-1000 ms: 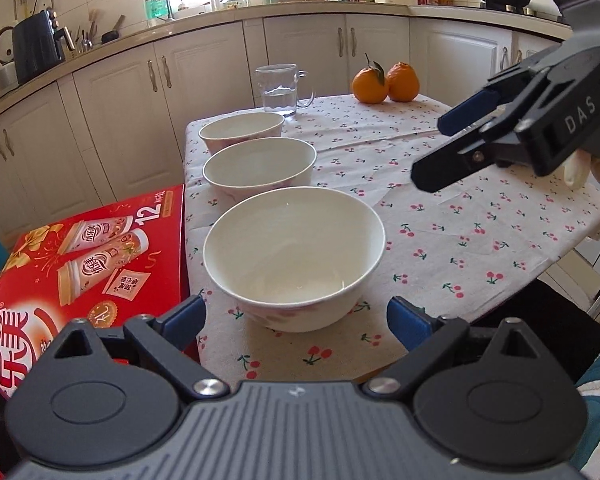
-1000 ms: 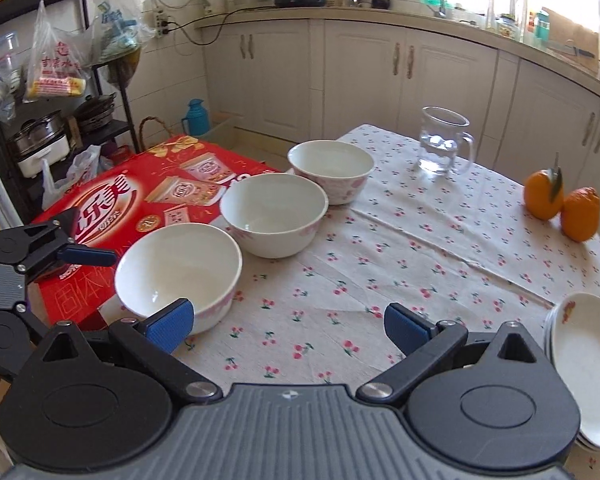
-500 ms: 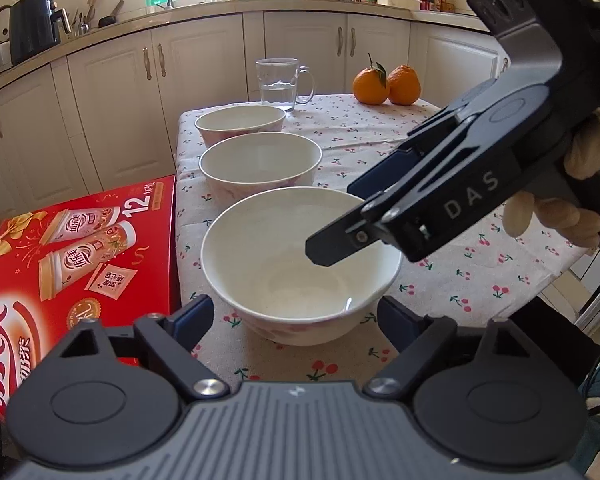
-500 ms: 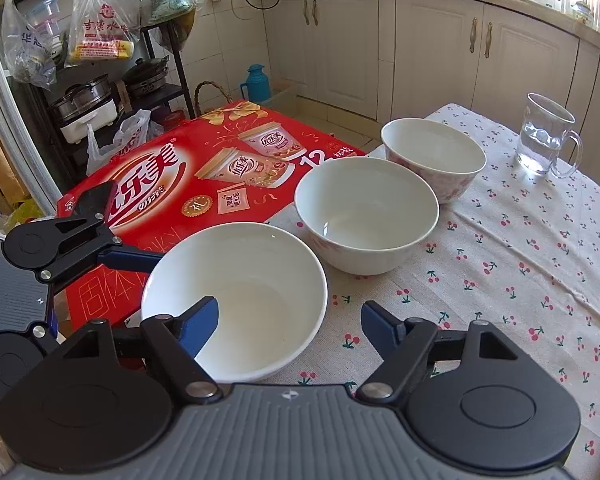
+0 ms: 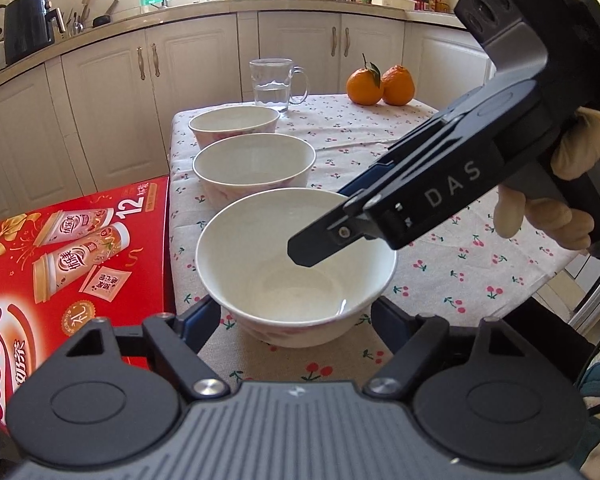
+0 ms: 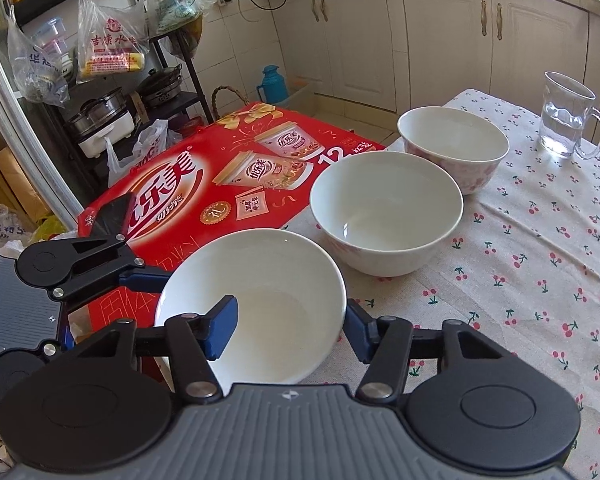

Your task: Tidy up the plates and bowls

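Note:
Three white bowls stand in a row on the cherry-print tablecloth: a near bowl (image 5: 296, 264) (image 6: 256, 304), a middle bowl (image 5: 254, 168) (image 6: 386, 212) and a far bowl (image 5: 234, 122) (image 6: 452, 144). My left gripper (image 5: 296, 316) is open, its fingers on either side of the near bowl's base. My right gripper (image 6: 288, 328) is open and straddles the near bowl's right rim, one finger inside the bowl and one outside. It shows in the left wrist view (image 5: 340, 228) reaching in from the right.
A red drink carton (image 5: 72, 264) (image 6: 220, 196) lies left of the table. A glass mug of water (image 5: 274, 84) (image 6: 568, 120) and two oranges (image 5: 380, 86) sit at the far end. Kitchen cabinets stand behind; a shelf with bags and pots (image 6: 100, 80) is at the left.
My right gripper has come in from the right and down over the near bowl's rim. My left gripper has moved closer to the same bowl.

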Available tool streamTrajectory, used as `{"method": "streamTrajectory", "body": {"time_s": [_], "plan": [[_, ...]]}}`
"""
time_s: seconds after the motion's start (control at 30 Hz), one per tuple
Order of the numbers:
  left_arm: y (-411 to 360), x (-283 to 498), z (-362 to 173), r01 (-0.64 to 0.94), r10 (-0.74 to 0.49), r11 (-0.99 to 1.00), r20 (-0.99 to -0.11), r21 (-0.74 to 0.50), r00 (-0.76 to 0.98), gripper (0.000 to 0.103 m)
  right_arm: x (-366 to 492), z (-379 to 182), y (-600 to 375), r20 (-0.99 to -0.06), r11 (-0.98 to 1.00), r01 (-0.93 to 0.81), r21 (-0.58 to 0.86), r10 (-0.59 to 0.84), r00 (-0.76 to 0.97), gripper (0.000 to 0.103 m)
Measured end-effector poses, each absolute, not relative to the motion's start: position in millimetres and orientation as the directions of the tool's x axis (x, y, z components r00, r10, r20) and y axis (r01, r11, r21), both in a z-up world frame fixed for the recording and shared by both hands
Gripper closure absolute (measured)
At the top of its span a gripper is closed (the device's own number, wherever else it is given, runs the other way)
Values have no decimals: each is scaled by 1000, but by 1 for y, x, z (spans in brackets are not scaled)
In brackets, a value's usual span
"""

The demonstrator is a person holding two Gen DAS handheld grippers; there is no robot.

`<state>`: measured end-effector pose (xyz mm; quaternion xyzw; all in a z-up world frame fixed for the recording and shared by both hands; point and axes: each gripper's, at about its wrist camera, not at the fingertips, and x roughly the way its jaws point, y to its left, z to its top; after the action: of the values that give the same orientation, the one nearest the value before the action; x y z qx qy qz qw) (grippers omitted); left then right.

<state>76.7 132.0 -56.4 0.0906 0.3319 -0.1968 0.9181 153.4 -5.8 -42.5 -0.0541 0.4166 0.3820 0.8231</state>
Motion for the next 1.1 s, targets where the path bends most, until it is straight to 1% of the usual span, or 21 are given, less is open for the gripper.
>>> {"method": "streamTrajectory", "body": {"time_s": [0.2,0.63,1.1], "plan": [[123,73,-52,436,-292,898,-654,64,697,21,147,-37,-11,-723,700,-678,226,587,365,40],[85,67,-39,525,-368,849,-643,63,672,21,124,-24,-60,-697,746,-626,225,573,432,40],[35,80,-45,613,-440,788,-653,48,616,21,115,-27,-119,-692,819,-527,226,516,505,39]]}}
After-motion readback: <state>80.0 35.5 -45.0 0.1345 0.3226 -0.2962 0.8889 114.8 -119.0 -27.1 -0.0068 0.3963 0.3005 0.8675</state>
